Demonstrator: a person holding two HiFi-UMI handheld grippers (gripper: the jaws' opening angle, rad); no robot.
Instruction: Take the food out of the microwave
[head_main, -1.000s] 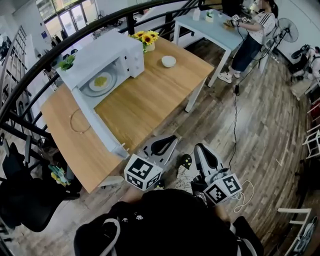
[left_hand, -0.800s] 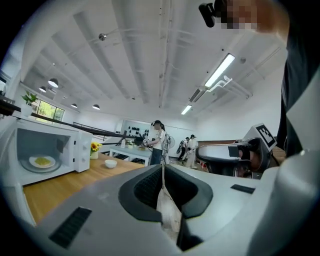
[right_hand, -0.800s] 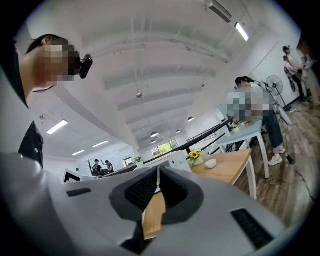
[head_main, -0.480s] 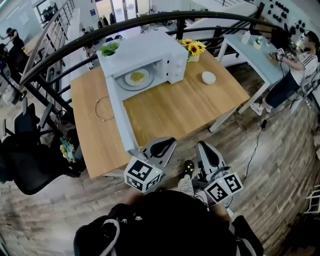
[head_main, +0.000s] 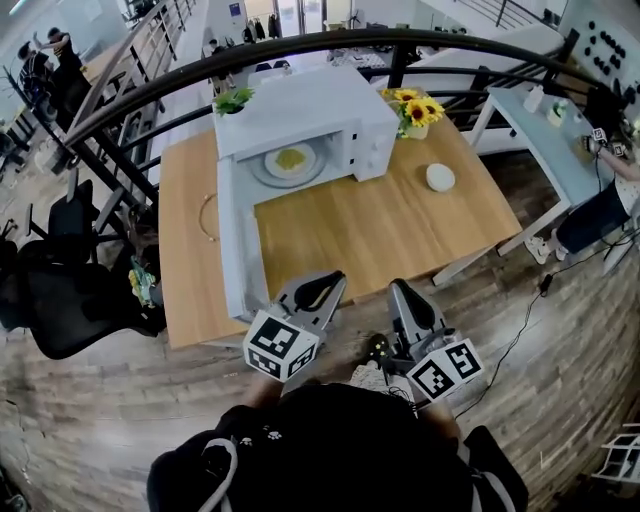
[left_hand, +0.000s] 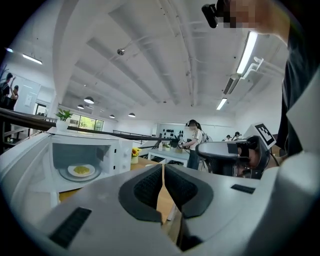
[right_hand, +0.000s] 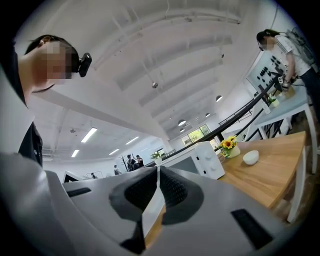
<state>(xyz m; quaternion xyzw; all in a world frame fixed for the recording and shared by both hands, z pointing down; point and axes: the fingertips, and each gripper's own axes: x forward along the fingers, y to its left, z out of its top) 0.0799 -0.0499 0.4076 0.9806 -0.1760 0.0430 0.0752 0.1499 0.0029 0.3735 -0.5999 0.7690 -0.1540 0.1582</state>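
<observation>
Both pressed together and empty, left gripper (head_main: 322, 284), right gripper (head_main: 400, 291), food (head_main: 290, 158) inside microwave (head_main: 300, 105).

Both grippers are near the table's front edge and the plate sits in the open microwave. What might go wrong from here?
1. The open door juts out to the table's front edge, close to the left gripper; a straight reach may clip it.
2. The left gripper and the right gripper are both shut; arriving shut could shove the plate deeper.
3. The plate lies flat on the turntable; a one-sided rim grip may tilt it and spill the food.
</observation>
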